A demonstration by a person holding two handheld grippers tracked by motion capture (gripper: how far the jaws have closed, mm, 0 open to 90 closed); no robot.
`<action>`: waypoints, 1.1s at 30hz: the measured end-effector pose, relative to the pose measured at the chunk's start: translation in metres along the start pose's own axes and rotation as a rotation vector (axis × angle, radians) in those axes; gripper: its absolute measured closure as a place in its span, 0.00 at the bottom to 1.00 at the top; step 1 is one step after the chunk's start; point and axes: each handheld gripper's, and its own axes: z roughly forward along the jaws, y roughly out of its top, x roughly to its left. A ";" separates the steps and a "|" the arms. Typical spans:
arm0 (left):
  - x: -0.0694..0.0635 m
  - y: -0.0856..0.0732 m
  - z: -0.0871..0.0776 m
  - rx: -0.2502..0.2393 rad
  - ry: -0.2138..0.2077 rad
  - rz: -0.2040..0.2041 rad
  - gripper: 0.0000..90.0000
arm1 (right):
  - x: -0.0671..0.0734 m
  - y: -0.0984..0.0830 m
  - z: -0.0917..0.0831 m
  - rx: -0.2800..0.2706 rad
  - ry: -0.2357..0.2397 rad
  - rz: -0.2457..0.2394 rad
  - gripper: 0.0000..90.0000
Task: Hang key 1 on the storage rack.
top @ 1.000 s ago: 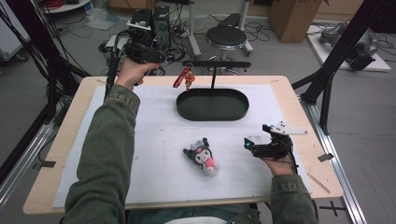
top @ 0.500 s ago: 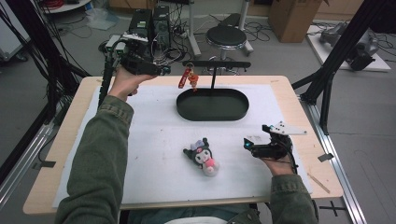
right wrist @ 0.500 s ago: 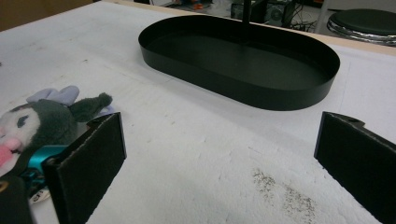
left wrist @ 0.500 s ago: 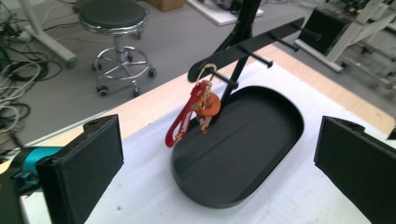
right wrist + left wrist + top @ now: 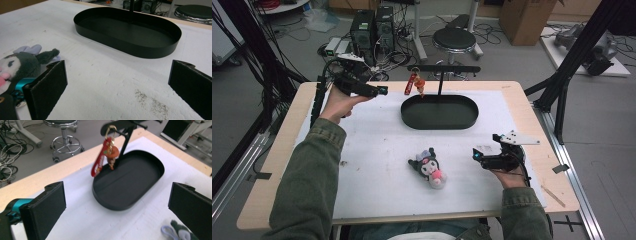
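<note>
The plush (image 5: pixel 430 167) lay just left of the right gripper (image 5: pixel 478 156), jaws spread and empty; the left gripper (image 5: pixel 381 90), also spread, hung far off by the keychain (image 5: pixel 414 84).

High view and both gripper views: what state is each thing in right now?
Left gripper: open, empty, raised near the keychain.
Right gripper: open, empty, beside the plush toy.
Keychain: hanging from the stand's bar.
Black tray: upright, empty.
Plush toy: lying on the white mat, untouched.
</note>
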 end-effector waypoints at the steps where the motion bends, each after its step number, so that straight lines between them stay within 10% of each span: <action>1: -0.002 -0.003 -0.001 0.003 -0.003 0.005 0.02 | 0.000 0.000 0.000 0.000 0.000 0.000 0.01; 10: -0.022 -0.027 -0.014 0.022 -0.009 0.067 0.02 | 0.000 0.000 0.000 0.000 -0.006 -0.002 0.01; 33: -0.028 -0.118 -0.030 0.057 0.058 0.073 0.02 | 0.002 0.000 0.001 0.008 0.000 -0.009 0.01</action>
